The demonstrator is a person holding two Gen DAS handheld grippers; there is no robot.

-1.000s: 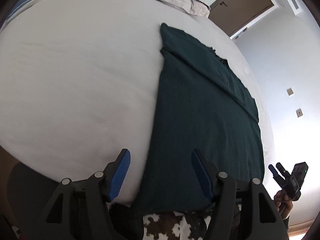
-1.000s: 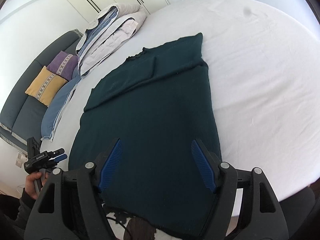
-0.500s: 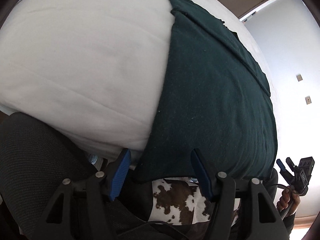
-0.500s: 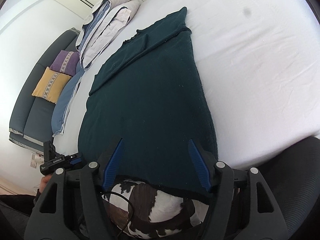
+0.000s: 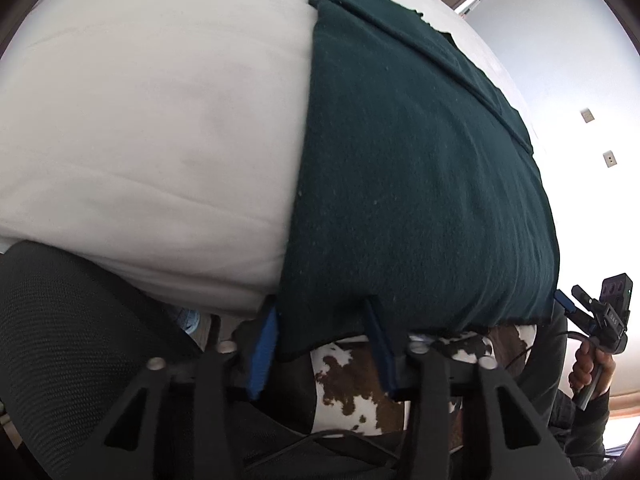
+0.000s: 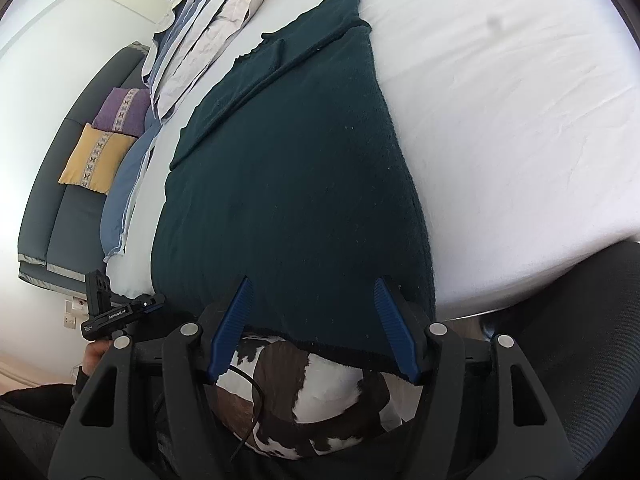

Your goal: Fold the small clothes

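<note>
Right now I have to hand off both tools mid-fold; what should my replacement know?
Left tool: jaws closing around the near left corner of the dark green garment; a grip is not confirmed.
Right tool: jaws closing slowly, open astride the near right corner of the hem, pads not pressing.
Garment lies flat on the white bed, far end already folded over, near hem hanging over the edge.
Left: secure both corners, then fold the hem away toward the far end.

The dark green knitted garment [image 6: 292, 184] is lying spread flat and lengthwise, its far end already folded over into a narrow band, while its near hem is hanging over the edge, draping onto a cow-patterned lap.
</note>
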